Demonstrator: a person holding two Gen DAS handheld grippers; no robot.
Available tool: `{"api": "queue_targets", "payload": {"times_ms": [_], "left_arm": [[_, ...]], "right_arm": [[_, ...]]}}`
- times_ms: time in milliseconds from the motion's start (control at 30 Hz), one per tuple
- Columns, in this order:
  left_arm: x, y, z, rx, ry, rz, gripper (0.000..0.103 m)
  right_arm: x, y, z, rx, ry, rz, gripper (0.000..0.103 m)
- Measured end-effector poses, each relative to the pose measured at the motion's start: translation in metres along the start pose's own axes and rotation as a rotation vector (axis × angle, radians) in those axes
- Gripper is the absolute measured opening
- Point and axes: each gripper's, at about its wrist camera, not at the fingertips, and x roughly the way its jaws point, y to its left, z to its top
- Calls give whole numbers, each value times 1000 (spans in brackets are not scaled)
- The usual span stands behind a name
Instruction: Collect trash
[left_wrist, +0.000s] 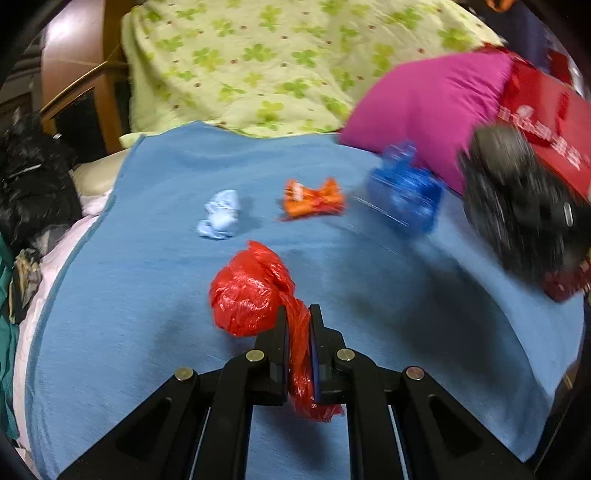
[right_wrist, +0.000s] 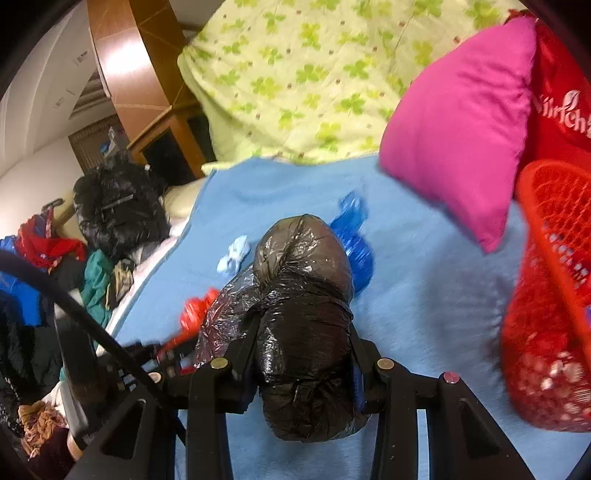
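While both grippers carry a load: each has one piece of trash pinched, lifted clear of the blue blanket (left_wrist: 369, 332).
Left gripper (left_wrist: 298, 314): jaws nearly closed on the twisted neck of the red bag (left_wrist: 247, 291), so its bulk hangs forward.
Right gripper (right_wrist: 303, 332): jaws held apart by the black bag (right_wrist: 306, 317), clamped round its middle.
Likely goal: red basket (right_wrist: 546, 295) at right, near the right gripper.
Left on blanket: pale wad (left_wrist: 219, 214), orange wrapper (left_wrist: 314, 199), blue bag (left_wrist: 406, 188).
Obstruction: pink pillow (right_wrist: 461, 125) just beside the basket; green quilt (left_wrist: 258, 62) behind.
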Motion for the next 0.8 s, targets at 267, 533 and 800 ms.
{"api": "queue_targets", "payload": {"times_ms": [267, 533, 800], "left_arm": [[-8, -47, -23, 48, 35, -100, 10], [-26, -70, -22, 20, 34, -163, 10], [-53, -98, -7, 72, -33, -208, 10]], "right_arm": [[-62, -20, 16, 12, -256, -68, 41], [-99, -48, 22, 33, -370, -170, 41], [-117, -68, 21, 52, -407, -190, 41]]}}
